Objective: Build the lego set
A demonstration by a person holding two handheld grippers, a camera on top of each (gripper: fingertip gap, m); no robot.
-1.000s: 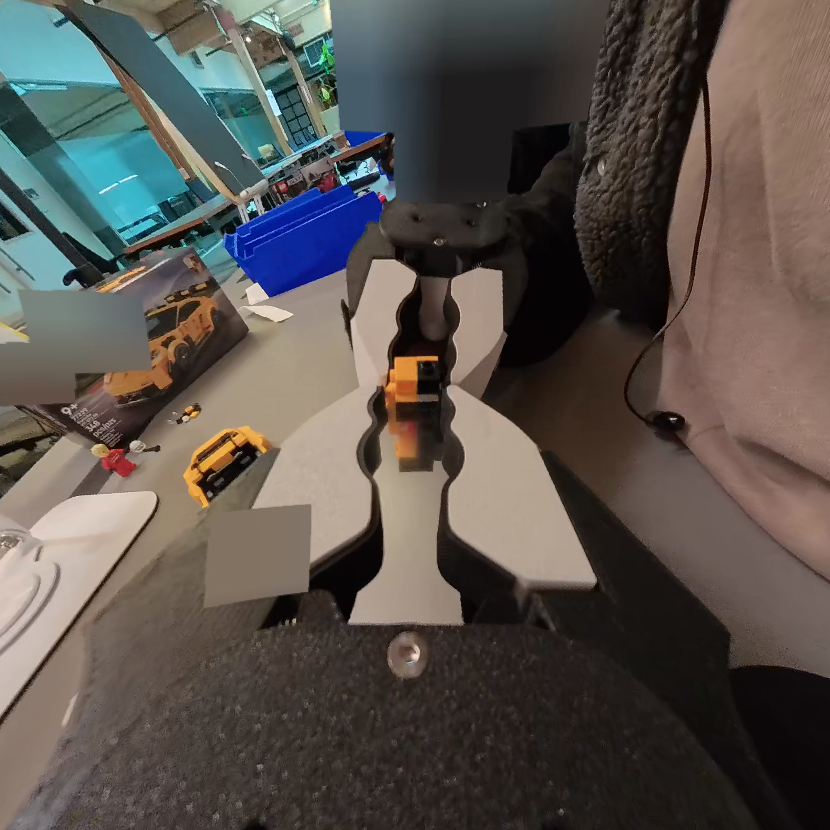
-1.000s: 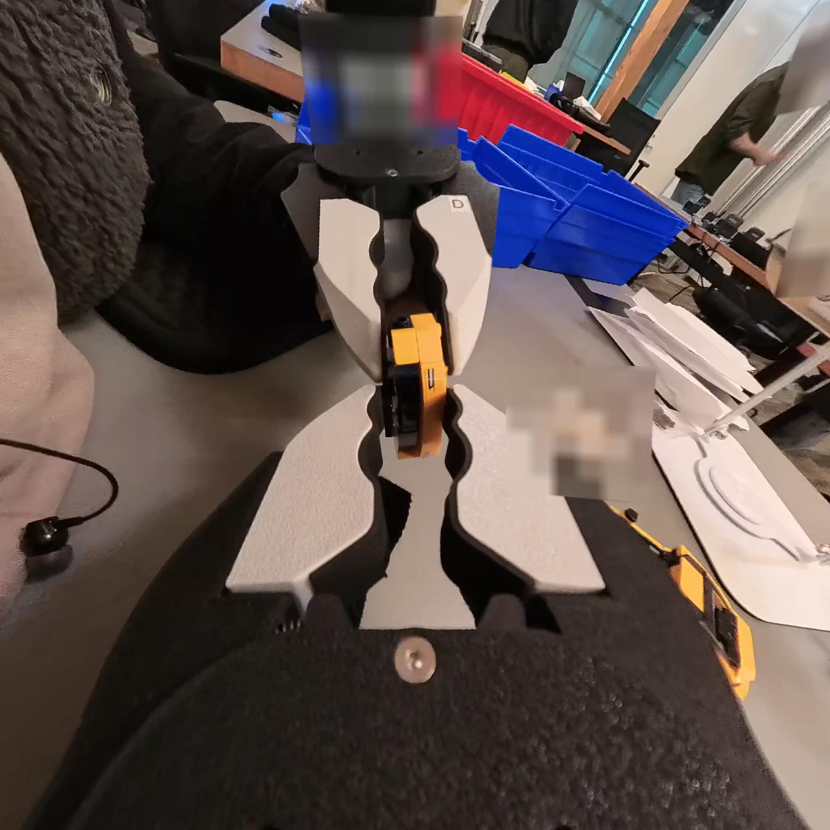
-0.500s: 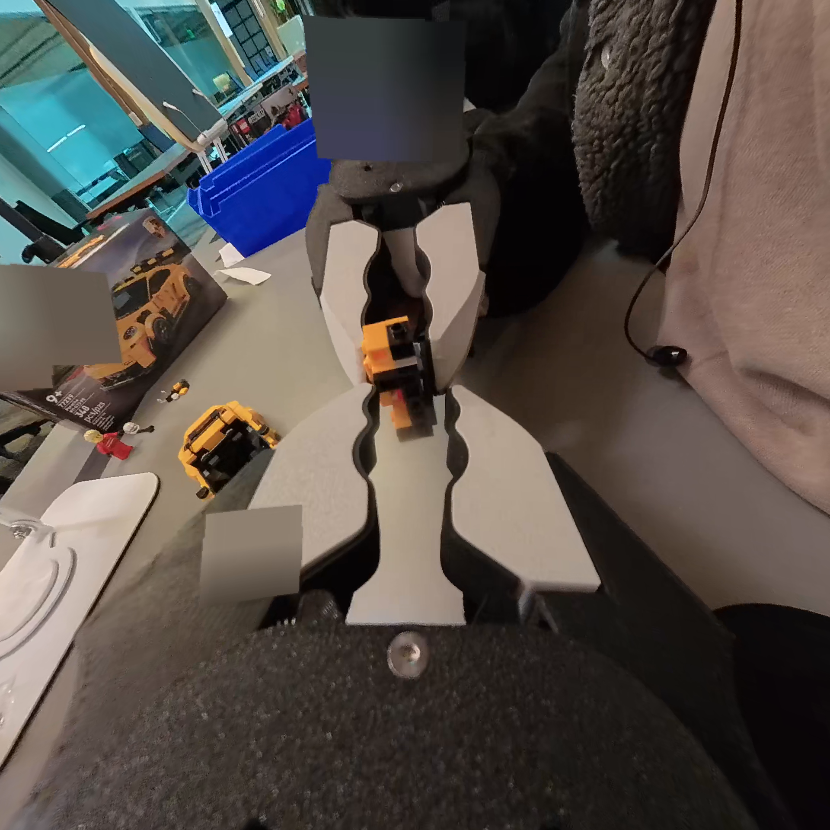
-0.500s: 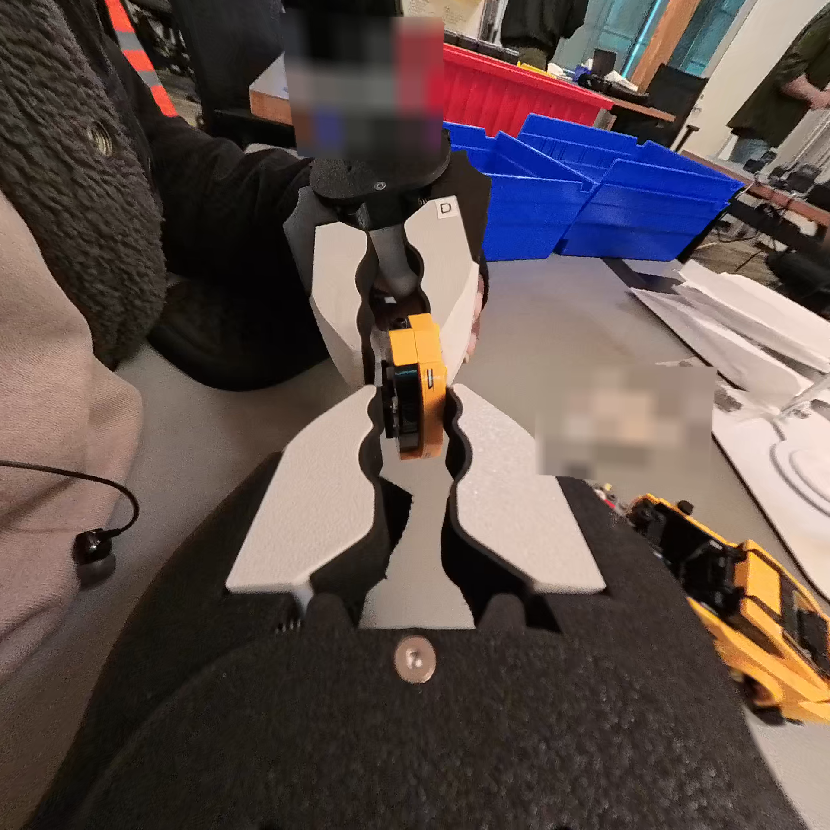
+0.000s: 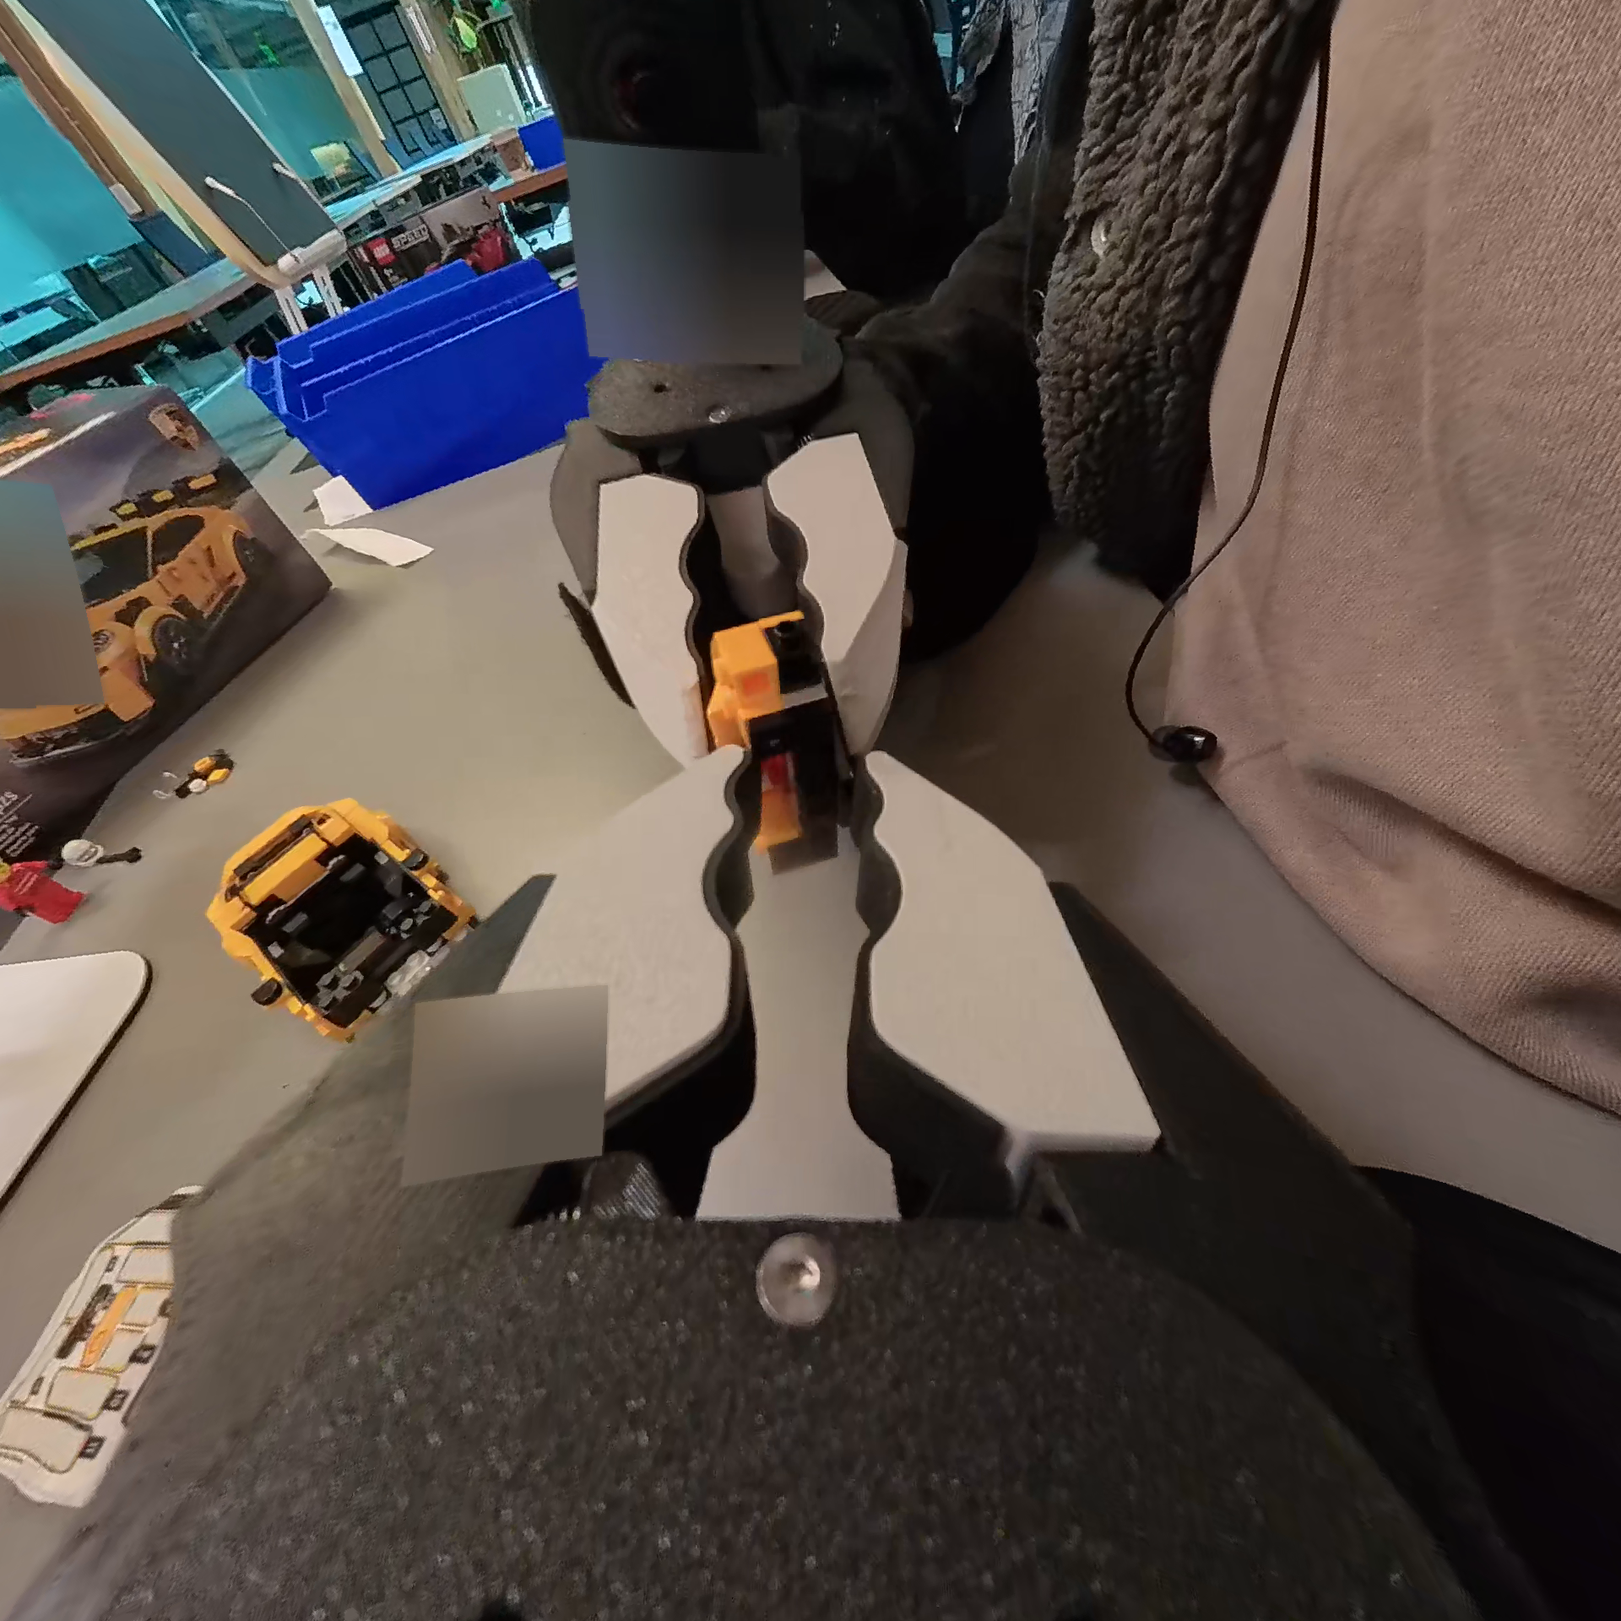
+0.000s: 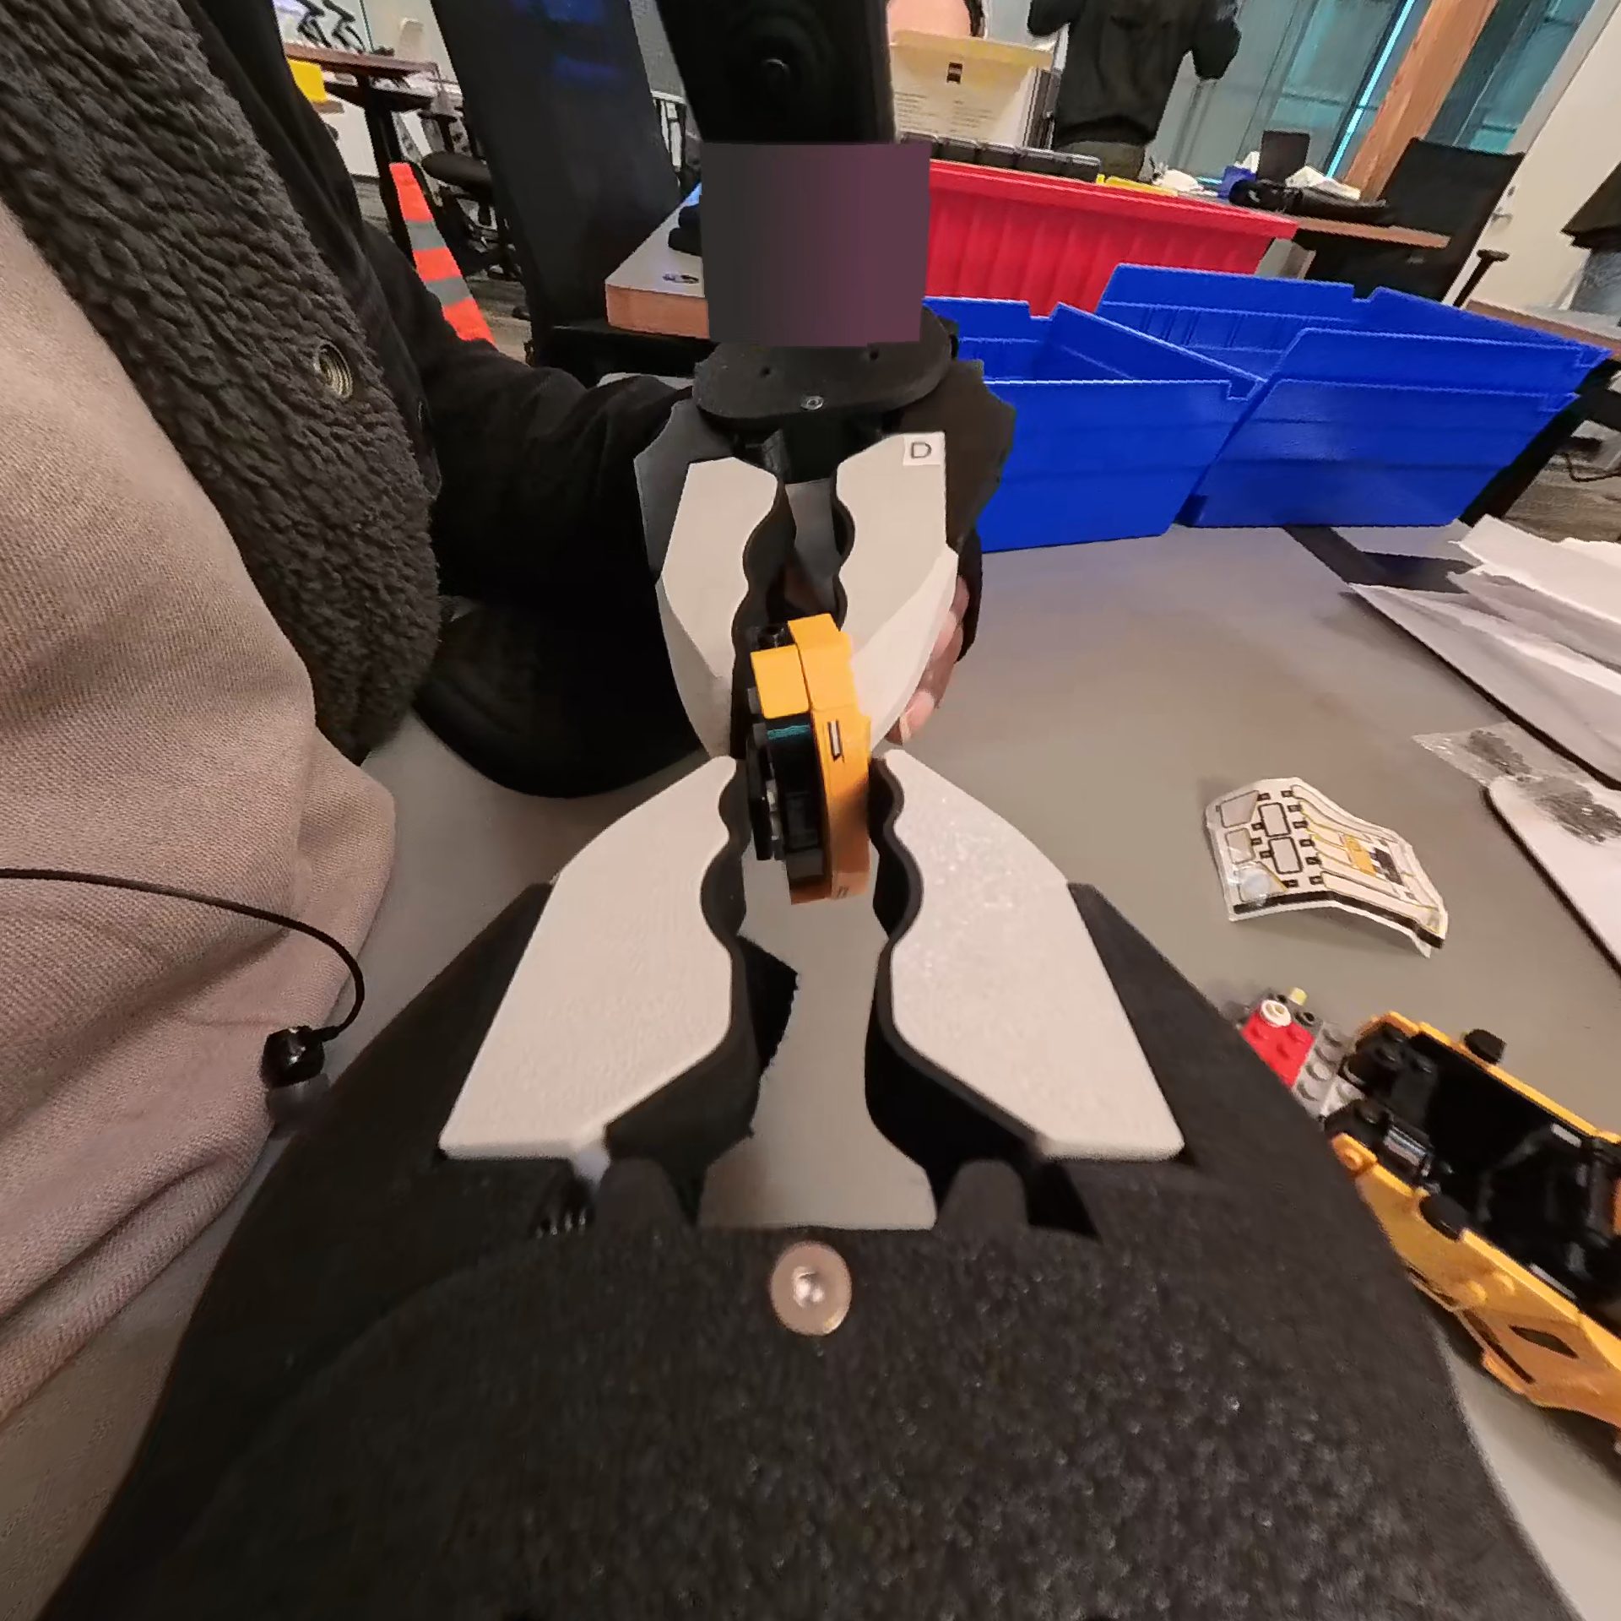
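A small orange and black lego sub-assembly (image 5: 772,728) is clamped between my two grippers, which face each other tip to tip above the grey table (image 5: 456,667). My left gripper (image 5: 794,772) is shut on its near end. My right gripper (image 5: 772,693) is shut on its far end. In the right wrist view the same piece (image 6: 816,763) sits in my right gripper (image 6: 807,781), with my left gripper (image 6: 798,684) opposite. The open yellow lego car body (image 5: 333,912) lies on the table to the left and also shows in the right wrist view (image 6: 1491,1228).
A lego box (image 5: 158,579), a red minifigure (image 5: 35,890), a white pad (image 5: 53,1017) and a sticker sheet (image 6: 1324,860) lie around. Blue bins (image 6: 1228,421) stand at the back. Loose red and grey bricks (image 6: 1281,1035) lie by the car. A person's torso (image 5: 1403,526) is close. My left and right fingertips are right by each other.
Both grippers have stayed clamped on the piece and swung together, so the yellow car and the sticker sheet have come further into both views.
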